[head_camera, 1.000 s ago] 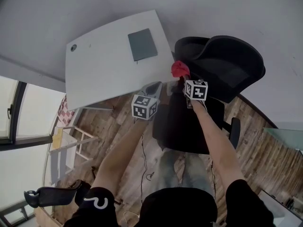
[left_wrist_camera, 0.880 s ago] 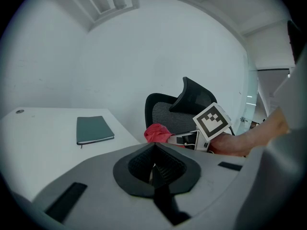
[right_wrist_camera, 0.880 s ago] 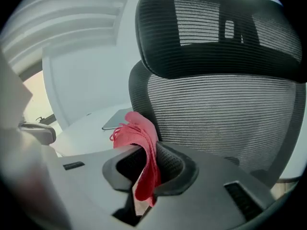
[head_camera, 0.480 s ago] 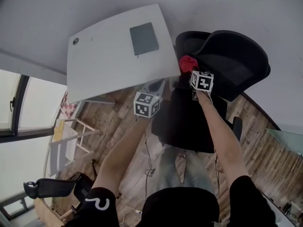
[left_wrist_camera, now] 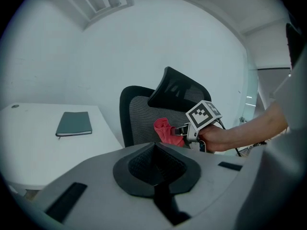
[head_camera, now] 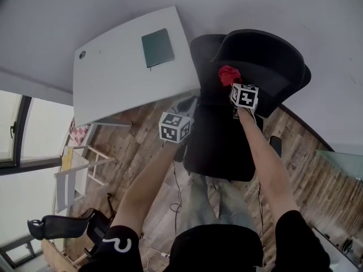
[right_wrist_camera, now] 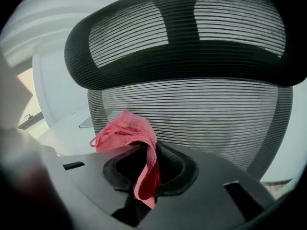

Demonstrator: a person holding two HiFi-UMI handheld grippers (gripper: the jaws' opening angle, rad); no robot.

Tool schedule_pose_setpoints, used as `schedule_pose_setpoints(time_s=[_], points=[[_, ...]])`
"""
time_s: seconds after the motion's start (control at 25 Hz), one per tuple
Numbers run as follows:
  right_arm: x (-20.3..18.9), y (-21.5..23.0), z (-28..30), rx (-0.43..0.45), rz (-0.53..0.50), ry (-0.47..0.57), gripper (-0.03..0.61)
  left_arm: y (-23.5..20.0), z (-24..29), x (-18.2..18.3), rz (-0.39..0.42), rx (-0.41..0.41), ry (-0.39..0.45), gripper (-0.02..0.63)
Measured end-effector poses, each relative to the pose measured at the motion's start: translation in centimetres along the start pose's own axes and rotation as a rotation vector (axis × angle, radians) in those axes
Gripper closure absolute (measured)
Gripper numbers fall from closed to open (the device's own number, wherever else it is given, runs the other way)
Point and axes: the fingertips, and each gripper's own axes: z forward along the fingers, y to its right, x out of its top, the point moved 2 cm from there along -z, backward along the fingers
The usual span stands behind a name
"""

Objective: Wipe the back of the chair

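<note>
Chair: a black mesh-backed office chair (head_camera: 266,61) stands at the upper right of the head view, just beside the right edge of the tabletop.
Headrest: a curved black mesh headrest (right_wrist_camera: 182,32) fills the top of the right gripper view, with the wide backrest panel below it.
Cloth: a crumpled red cloth (right_wrist_camera: 129,131) sits in front of the backrest mesh, below the headrest, towards the panel's left side. Contact with the mesh cannot be confirmed.
Right claw: the right claw (right_wrist_camera: 144,171) is closed on the red cloth. One fold hangs down through the jaws and the bulk bunches above them.
Left claw: the left claw (left_wrist_camera: 156,169) has its jaws closed together. It is held left of the chair, apart from it, and faces the backrest.
Tabletop: a white tabletop with rounded corners (head_camera: 113,72) occupies the upper left of the head view.
Notebook: a dark green closed notebook (head_camera: 157,47) lies flat on the tabletop, near its chair-side edge.
Floor: a brown wood-plank floor (head_camera: 142,146) shows beneath the tabletop and chair.
</note>
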Motion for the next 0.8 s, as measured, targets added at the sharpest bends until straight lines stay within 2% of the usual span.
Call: schedule_pose_setpoints(time_s=[0.8], points=[[-1.1,15.8,-6.5,-0.11,0.023,0.016,0.506,11.5,6.4,0.2,0.052,-0.06,-0.005,0.589]])
